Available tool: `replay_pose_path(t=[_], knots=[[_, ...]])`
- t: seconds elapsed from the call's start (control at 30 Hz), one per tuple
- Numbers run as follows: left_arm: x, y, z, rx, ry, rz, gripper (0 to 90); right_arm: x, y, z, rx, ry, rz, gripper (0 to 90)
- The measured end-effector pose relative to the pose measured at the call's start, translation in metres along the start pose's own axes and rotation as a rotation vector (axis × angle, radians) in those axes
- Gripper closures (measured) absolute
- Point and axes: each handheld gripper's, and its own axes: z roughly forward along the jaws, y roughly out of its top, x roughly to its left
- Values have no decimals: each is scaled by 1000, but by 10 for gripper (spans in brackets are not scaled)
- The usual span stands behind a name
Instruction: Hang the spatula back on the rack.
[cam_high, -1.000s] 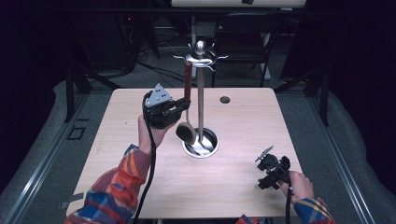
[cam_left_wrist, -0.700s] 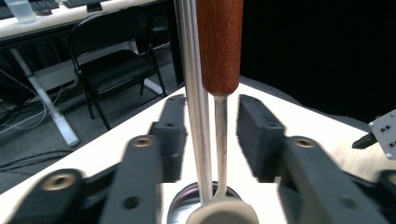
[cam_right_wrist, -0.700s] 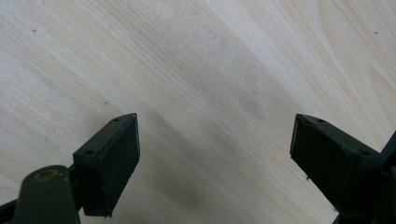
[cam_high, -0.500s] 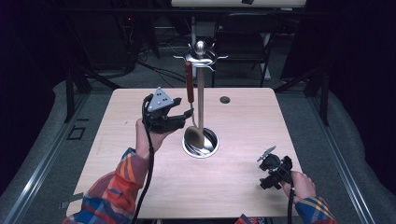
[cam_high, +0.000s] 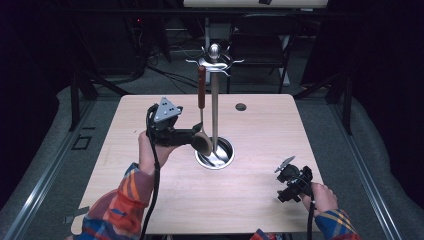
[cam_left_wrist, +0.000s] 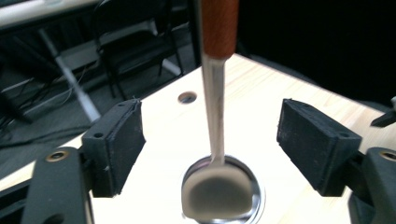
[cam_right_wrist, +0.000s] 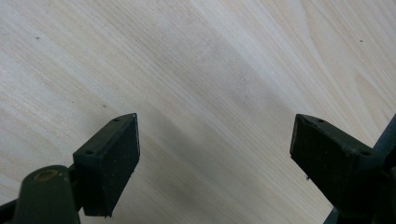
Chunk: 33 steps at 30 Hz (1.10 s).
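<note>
Now the steel spoon with the reddish-brown wooden handle (cam_high: 202, 117) hangs from the chrome hook stand (cam_high: 215, 100) at table centre, its bowl between the left gripper (cam_high: 196, 138)'s just-opened jaws, untouched. Any sideways nudge on withdrawal could swing it off its hook. Near right, the right gripper (cam_high: 284, 171) idles open.
</note>
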Motion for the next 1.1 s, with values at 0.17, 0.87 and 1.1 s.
replay_pose_path(t=[0.17,0.87,1.1], knots=[[-1,-5,-9,25,13,14,157,0,0,-2,3,-2,-13,155],[-3,-59,-8,188,37,-3,43,5,0,-1,11,4,-33,155],[-2,-82,-5,245,39,-19,18,6,1,1,33,14,-49,155]])
